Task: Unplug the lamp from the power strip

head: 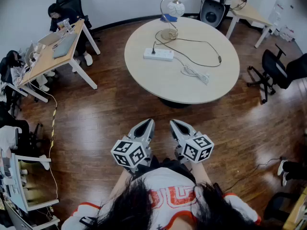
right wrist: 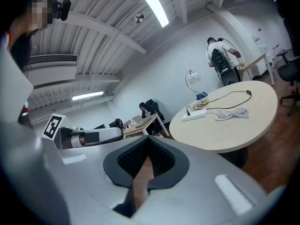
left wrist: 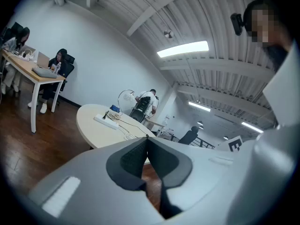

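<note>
A white power strip (head: pixel 159 54) lies on the round beige table (head: pixel 158 85), with a black plug in its left end. The plug's black cord (head: pixel 201 44) loops across the tabletop near the lamp (head: pixel 170 14), which has a wire hoop and a round base and stands at the far edge. The strip's coiled white cable (head: pixel 194 73) rests beside it. My left gripper (head: pixel 147 124) and right gripper (head: pixel 175 124) hover side by side over the floor, well short of the table. Both are shut and hold nothing. The strip (right wrist: pixel 194 116) and lamp (right wrist: pixel 192 81) show far off in the right gripper view, and the strip (left wrist: pixel 107 122) also in the left gripper view.
Dark wooden floor lies between me and the table. At the left, seated people work at wooden desks (head: pixel 53 56). A black office chair (head: pixel 273 71) stands to the table's right. A speaker (head: pixel 212 12) and another desk (head: pixel 249 14) are behind.
</note>
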Motion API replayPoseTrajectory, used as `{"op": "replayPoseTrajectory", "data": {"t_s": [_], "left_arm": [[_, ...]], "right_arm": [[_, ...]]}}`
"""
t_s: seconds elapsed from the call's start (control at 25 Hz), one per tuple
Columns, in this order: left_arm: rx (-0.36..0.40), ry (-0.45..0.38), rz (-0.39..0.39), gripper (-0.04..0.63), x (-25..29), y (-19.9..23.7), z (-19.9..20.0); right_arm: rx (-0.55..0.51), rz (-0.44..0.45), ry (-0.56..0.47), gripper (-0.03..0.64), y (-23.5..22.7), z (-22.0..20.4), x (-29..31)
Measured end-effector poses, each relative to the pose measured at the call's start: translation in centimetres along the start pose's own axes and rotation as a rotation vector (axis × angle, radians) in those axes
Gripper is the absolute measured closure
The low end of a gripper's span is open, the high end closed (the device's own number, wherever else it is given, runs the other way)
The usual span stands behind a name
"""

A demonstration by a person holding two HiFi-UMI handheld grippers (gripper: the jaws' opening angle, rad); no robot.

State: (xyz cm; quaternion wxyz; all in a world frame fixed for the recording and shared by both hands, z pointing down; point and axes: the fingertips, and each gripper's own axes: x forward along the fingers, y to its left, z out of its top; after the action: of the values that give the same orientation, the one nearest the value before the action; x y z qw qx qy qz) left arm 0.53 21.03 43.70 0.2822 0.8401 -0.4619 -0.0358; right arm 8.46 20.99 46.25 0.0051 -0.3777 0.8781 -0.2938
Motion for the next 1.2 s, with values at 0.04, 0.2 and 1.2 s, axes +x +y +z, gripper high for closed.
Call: {"op": "replayPoseTrajectory", "data": {"t_s": [0.04,0.2,1.2], "left_arm": [[-0.002,-0.004,0.004,0.595,0.2,-0.1,0.1],[-0.003,-0.011,0.026,0.595,1.0,0.2,0.4],[0.025,0.034,-0.101,0.595,13.8,14.4,12.1]], "right_arm": [[0.006,0.007,0.005,0.615,-0.2,0.0,0.0],[0.025,0.03,0.019,0.615,-1.1,0.2,0.7],[0.011,-0.05,-0.015,0.615,-6.1,9.7,20.4]]}}
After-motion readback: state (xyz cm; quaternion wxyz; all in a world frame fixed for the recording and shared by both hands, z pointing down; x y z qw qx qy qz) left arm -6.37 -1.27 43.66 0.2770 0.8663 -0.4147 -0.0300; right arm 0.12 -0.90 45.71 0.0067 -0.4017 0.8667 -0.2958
